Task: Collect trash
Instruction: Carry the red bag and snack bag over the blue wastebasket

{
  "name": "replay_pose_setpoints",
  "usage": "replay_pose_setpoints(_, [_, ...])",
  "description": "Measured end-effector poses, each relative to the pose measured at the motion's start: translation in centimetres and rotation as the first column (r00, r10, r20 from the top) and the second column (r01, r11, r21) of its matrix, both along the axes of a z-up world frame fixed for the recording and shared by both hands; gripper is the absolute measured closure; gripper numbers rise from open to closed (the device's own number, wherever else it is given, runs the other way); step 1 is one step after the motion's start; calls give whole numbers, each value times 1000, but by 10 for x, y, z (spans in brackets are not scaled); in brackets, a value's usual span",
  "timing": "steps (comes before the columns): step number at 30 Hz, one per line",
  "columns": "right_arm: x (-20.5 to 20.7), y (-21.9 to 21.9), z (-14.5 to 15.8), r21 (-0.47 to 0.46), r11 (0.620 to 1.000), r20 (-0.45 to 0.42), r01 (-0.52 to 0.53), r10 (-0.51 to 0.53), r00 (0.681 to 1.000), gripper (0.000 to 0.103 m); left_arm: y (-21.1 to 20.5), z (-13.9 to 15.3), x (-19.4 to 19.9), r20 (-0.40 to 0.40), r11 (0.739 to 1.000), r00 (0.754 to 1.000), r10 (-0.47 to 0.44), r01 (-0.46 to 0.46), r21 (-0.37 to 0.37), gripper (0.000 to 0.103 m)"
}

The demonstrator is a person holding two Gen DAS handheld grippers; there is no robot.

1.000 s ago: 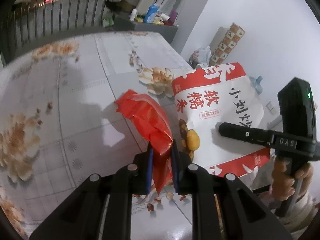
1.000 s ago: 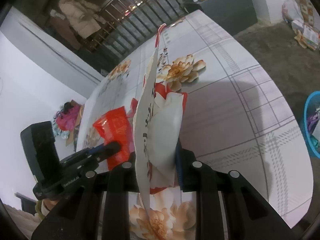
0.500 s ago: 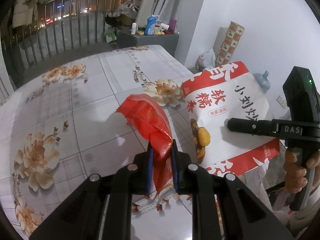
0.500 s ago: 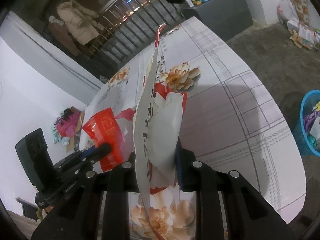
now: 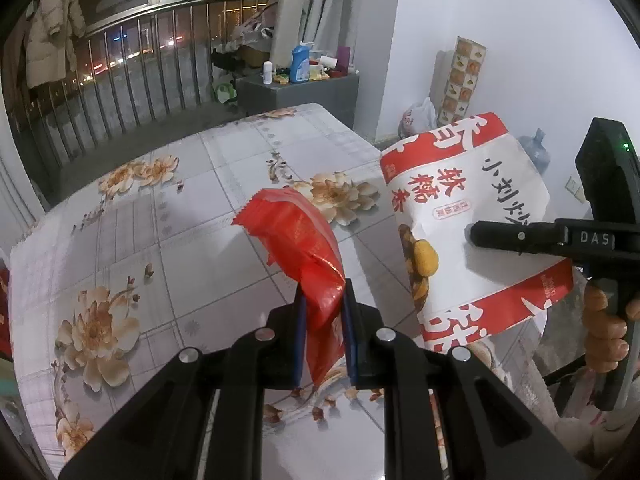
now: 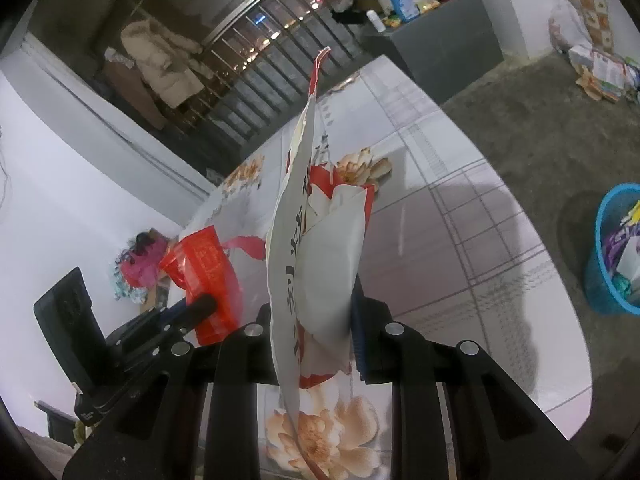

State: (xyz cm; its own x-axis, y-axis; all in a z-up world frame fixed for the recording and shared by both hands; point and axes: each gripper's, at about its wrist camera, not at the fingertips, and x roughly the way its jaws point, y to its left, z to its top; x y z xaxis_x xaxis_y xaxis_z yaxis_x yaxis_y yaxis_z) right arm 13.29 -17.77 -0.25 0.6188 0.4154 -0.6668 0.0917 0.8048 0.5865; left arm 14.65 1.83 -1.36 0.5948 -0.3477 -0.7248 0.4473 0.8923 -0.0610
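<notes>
**Both grippers lifted, each holding a wrapper**

The left gripper (image 5: 324,332) clamps the red wrapper (image 5: 304,256), the right gripper (image 6: 316,332) the white snack bag (image 6: 320,248); both hang above the floral table (image 5: 180,248). Since a second ago both have risen and tilted up, revealing more railing (image 5: 132,76) and a blue basket (image 6: 600,284) on the floor.
</notes>
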Motion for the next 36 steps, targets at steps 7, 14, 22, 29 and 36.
replay_pose_setpoints(7, [-21,-37,8,9,996,43,84,-85,995,81,-20,10,0,25,998,998,-53,52,25,88])
replay_pose_setpoints(14, [-89,-136,34,-49,913,128,405,-396,909,81,-77,36,15,64,977,975,-213,213,3,88])
replay_pose_setpoints(22, [-168,-232,14,-135,678,59,723,-723,688,80,-214,35,44,-15,871,871,-491,491,-32,87])
replay_pose_setpoints(29, [-157,-288,-44,-167,633,-67,756,-772,631,79,-346,-30,66,-250,758,733,-633,652,-5,86])
replay_pose_setpoints(36, [-113,-338,-120,-156,671,-215,725,-739,638,78,-447,-94,82,-365,695,658,-659,718,41,86])
